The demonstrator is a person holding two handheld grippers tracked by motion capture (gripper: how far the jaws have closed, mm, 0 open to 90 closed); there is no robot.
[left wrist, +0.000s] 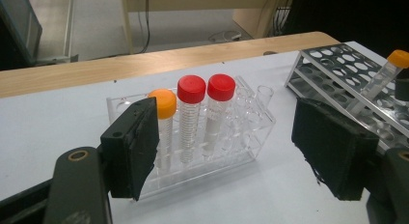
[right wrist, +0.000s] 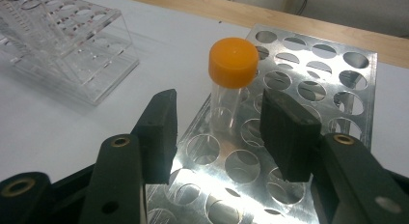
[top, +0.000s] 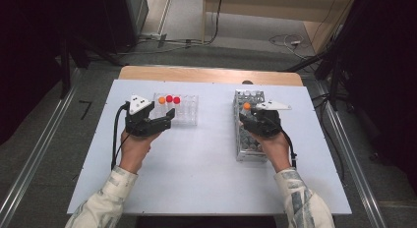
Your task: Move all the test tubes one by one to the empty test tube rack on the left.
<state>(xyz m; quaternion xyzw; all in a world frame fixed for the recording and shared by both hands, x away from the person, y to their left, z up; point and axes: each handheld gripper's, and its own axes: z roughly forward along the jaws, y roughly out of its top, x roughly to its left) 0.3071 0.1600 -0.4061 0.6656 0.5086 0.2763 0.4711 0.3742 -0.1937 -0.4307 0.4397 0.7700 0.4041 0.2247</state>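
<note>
A clear plastic rack (top: 189,112) on the left of the white table holds one orange-capped tube (left wrist: 164,118) and two red-capped tubes (left wrist: 191,113). My left gripper (top: 167,121) hangs just in front of that rack, jaws open and empty. On the right a metal rack (top: 248,144) holds a single orange-capped tube (right wrist: 233,62) standing upright in a hole. My right gripper (right wrist: 222,125) has a jaw on each side of this tube's clear body. A gap shows on both sides, so the pads do not touch it.
The white table (top: 196,164) has bare surface between the two racks and toward the person. A wooden strip (top: 211,74) runs along the far edge. Cables lie on the floor (top: 285,41) beyond it. Dark stands flank the table.
</note>
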